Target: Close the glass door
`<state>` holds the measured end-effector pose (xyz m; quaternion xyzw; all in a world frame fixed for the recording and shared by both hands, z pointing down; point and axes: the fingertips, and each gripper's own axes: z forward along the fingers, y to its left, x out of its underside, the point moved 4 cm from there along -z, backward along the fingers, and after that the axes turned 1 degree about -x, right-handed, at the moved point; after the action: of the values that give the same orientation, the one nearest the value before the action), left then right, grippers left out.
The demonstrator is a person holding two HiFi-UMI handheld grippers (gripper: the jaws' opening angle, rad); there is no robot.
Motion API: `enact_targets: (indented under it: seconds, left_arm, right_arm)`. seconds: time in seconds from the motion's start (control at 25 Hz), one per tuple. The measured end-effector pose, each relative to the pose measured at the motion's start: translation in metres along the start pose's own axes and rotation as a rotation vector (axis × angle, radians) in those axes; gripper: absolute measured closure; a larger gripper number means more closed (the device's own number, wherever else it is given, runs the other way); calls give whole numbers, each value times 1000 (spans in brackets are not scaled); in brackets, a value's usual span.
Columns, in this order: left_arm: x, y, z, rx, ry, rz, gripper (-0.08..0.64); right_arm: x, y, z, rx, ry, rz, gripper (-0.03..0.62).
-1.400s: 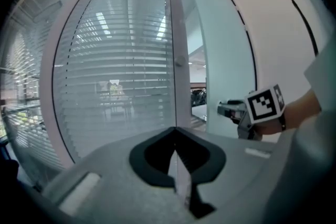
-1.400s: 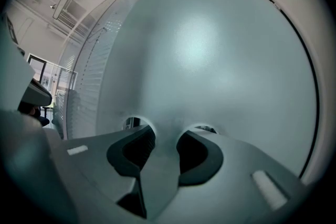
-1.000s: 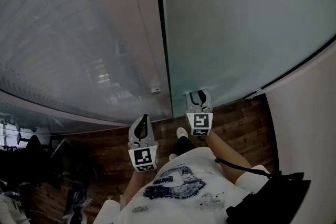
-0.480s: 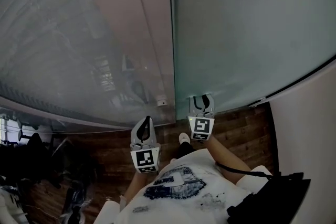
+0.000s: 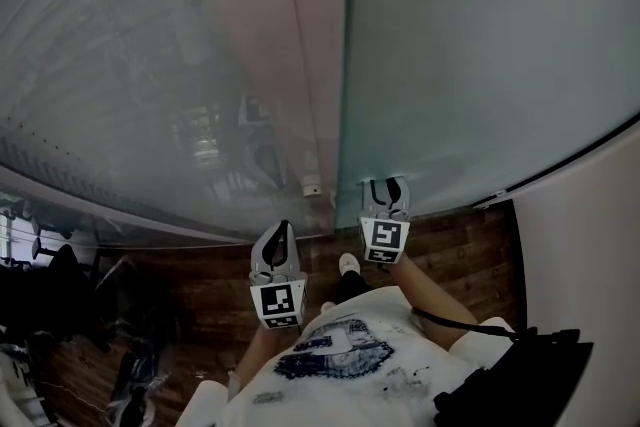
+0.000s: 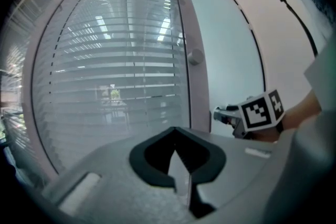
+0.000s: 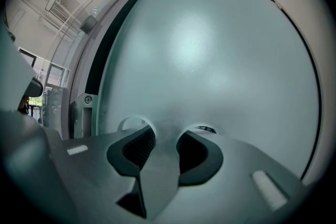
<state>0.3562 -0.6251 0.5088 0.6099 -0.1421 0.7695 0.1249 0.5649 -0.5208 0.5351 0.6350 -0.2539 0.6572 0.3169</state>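
The frosted glass door (image 5: 480, 65) fills the right of the head view, and its left edge runs down beside a pale post (image 5: 315, 45). My right gripper (image 5: 385, 195) points level at the door near that edge. Its jaws stand apart with nothing between them. In the right gripper view the right gripper (image 7: 164, 131) has its tips right up against the frosted glass door (image 7: 210, 50). My left gripper (image 5: 277, 245) hangs back to the left, shut and empty, facing the glass wall with blinds (image 6: 105, 71). The left gripper view also shows the right gripper (image 6: 227, 117) at the door (image 6: 226, 60).
A small white fitting (image 5: 312, 186) sits at the foot of the post. A round knob (image 6: 195, 56) sticks out of the post. Dark wood floor (image 5: 200, 295) lies below, with a white wall (image 5: 590, 245) at the right. A black bag (image 5: 520, 375) hangs at the person's side.
In the head view the door's left edge has shifted to the right, and the right gripper has stayed against the glass. The left gripper has hardly moved.
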Motion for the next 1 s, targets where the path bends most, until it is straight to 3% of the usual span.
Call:
enact_targets:
  seconds: [0.32, 0.56, 1.0]
  left_arm:
    - [1, 4, -27, -46, 6, -2, 557]
    - [21, 5, -61, -83, 54, -8, 557]
    - [49, -45, -131, -20, 97, -15, 557]
  right_arm:
    - [-1, -3, 2, 3, 3, 3, 463]
    - [3, -7, 11, 5, 8, 4, 463]
    - [2, -13, 13, 21, 10, 5, 463]
